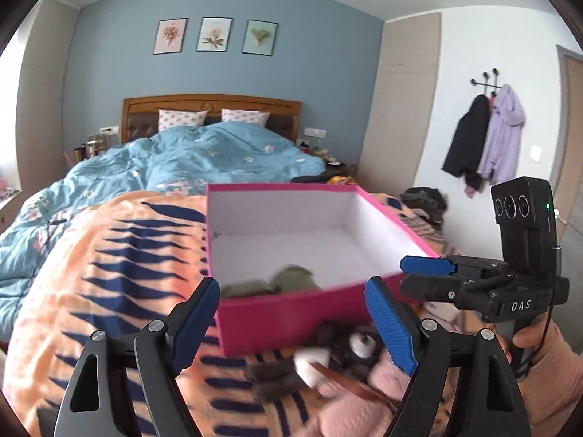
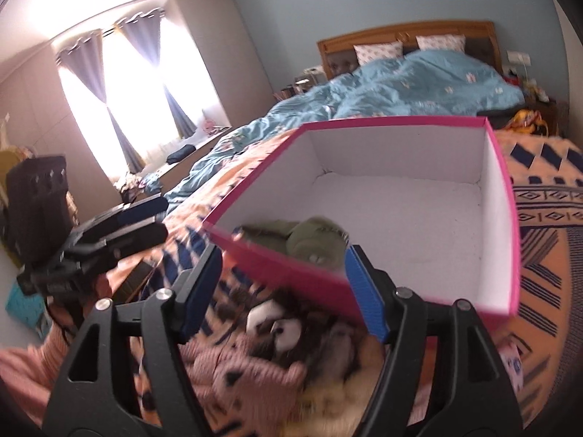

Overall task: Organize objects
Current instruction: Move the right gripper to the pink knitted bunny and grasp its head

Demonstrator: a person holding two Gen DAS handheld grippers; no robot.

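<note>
A pink box (image 1: 291,313) with a white inside stands on the orange patterned blanket (image 1: 120,255); the right wrist view shows the same box (image 2: 291,273). A green cloth item (image 1: 291,278) lies in its near corner (image 2: 313,236). In front of the box sits a pile of soft things: a dark furry piece with white patches (image 1: 349,349) (image 2: 280,324) and a pink knit item (image 1: 364,400) (image 2: 247,371). My left gripper (image 1: 293,327) hangs open over the pile, holding nothing. My right gripper (image 2: 282,291) is open too, its right finger against the box's near wall in the picture.
The blanket covers the foot of a bed with a blue duvet (image 1: 204,153) and a wooden headboard (image 1: 211,103). Coats (image 1: 488,138) hang on the right wall. Curtained windows (image 2: 120,83) stand to the left. Each gripper shows in the other's view: right (image 1: 411,275), left (image 2: 153,218).
</note>
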